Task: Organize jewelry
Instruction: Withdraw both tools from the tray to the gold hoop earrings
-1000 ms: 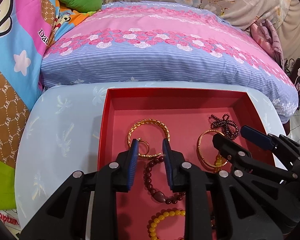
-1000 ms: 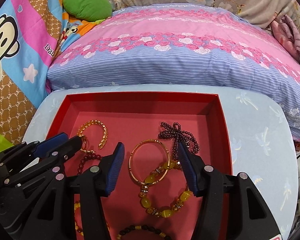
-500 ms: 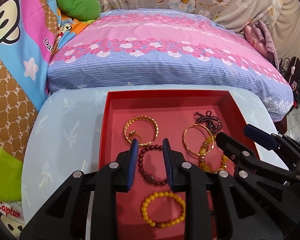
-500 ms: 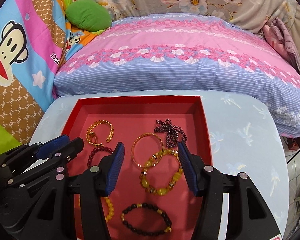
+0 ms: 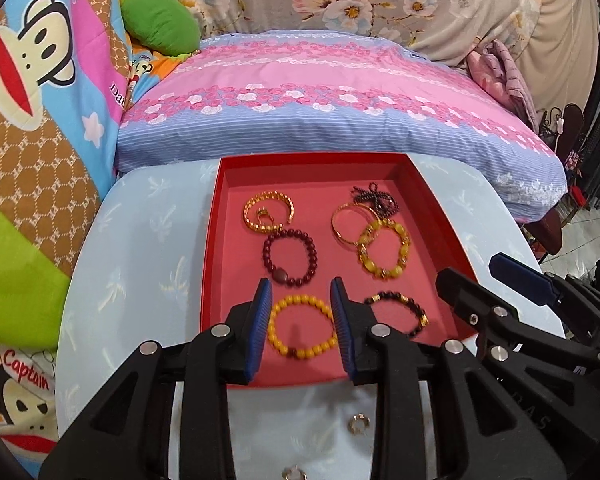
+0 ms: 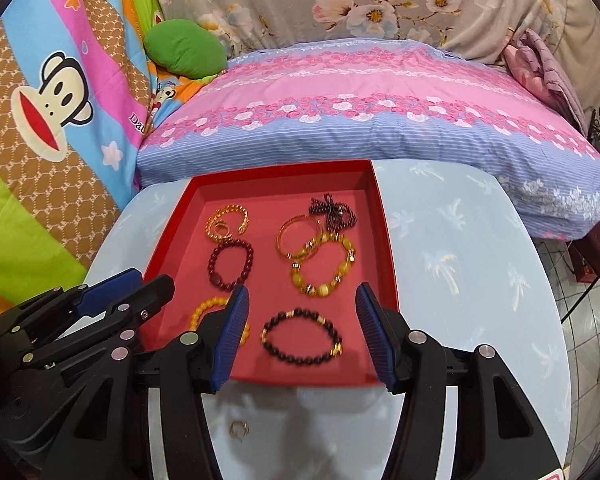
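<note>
Nearest, on the pale blue desk [image 5: 140,264]: a small gold ring [image 5: 358,424], loose, just before the red tray [image 5: 210,264]. Above it, left gripper [image 5: 300,320] narrow, jaws opening, nothing clamped; right gripper [image 6: 300,328] half-wide, empty. Inside the tray, near to far: yellow bead bracelet [image 5: 300,326] and black bead bracelet [image 6: 302,340], then dark red bracelet [image 5: 290,256] and amber bracelet [image 6: 324,264], then gold chain [image 5: 268,210], gold bangle [image 5: 348,224], dark bead cluster [image 5: 374,200]. Beyond, a pink-and-blue bed [image 5: 320,92].

Left gripper [image 5: 300,304]: black plastic frame, triangular cut-outs, round silver pins, ribbed blue pads [image 5: 259,330]. Right gripper [image 6: 302,306]: same black frame, silver pins, ribbed blue pads [image 6: 231,336], red-and-white sticker at lower corner.
</note>
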Available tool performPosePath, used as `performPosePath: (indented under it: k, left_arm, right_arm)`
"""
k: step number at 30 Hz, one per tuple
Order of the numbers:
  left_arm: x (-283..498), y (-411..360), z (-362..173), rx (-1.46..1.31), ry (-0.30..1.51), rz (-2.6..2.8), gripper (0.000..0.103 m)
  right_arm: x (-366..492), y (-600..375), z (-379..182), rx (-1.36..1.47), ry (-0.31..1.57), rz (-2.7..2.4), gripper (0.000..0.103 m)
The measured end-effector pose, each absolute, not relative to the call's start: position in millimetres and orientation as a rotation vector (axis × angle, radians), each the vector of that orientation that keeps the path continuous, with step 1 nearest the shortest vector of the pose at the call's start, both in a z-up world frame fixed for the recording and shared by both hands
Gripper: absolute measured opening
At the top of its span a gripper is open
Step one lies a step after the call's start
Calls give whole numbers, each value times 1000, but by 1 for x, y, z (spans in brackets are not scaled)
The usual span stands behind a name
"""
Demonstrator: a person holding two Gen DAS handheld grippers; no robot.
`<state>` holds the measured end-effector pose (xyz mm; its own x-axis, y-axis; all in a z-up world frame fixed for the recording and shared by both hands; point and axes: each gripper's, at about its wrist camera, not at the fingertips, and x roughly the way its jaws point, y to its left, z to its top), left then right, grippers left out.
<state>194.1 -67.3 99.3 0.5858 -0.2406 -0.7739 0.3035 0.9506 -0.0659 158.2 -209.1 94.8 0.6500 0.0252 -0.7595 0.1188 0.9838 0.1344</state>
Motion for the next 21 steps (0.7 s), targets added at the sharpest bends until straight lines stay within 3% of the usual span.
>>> performPosePath:
  k: [17,21]
  left_arm:
    - [103,-54,70,106,930,-311,29]
    - [87,-48,56,96,955,-306,33]
  right_arm:
    - [69,-193,71,161,890,-44,55]
    - [54,-188,59,157,903,-45,55]
